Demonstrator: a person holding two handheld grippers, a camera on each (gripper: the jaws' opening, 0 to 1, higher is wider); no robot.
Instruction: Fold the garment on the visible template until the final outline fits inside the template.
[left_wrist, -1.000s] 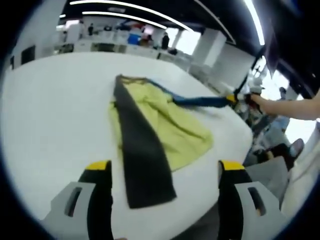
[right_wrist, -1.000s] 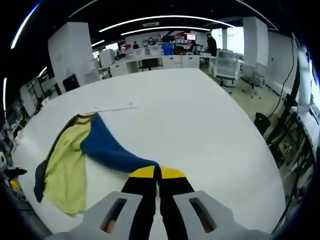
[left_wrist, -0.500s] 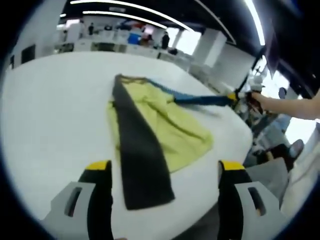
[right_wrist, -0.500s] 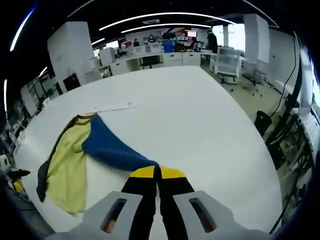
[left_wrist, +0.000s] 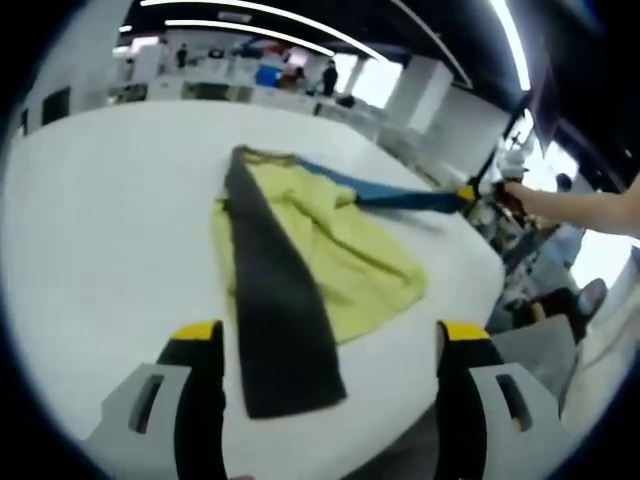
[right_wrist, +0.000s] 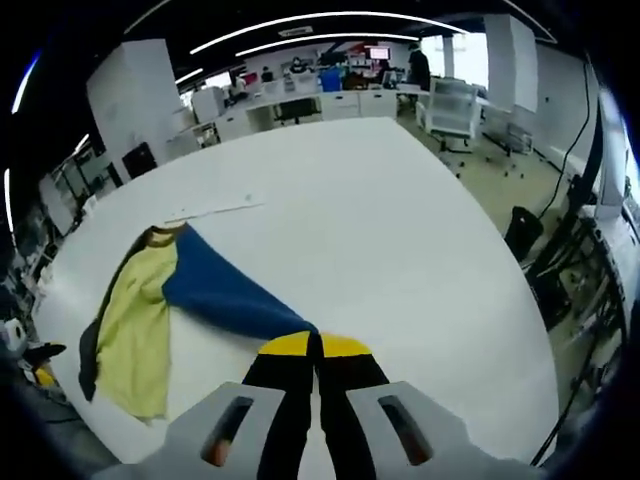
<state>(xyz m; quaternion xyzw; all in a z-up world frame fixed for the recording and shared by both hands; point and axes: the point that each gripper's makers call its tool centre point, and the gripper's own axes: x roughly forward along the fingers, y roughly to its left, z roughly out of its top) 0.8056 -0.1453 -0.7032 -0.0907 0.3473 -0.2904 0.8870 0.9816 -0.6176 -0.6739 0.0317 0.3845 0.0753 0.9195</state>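
While the right gripper (right_wrist: 314, 345) pinches the blue sleeve (right_wrist: 225, 298), the garment (left_wrist: 310, 240) lies spread on the white table (right_wrist: 400, 240).

Right jaws are pressed together on the sleeve tip, drawing it taut away from the body of the garment, probably so it can be laid over as a fold. In the left gripper view, this gripper appears at far right, held by a hand (left_wrist: 515, 197) at the table edge. The left gripper (left_wrist: 330, 335) hangs near the dark sleeve (left_wrist: 275, 310), jaws spread and holding nothing, apparently ready to pin or take that side. The yellow body sits between both sleeves. A thin strip (right_wrist: 215, 210) lies just beyond the collar; no template outline can be made out.
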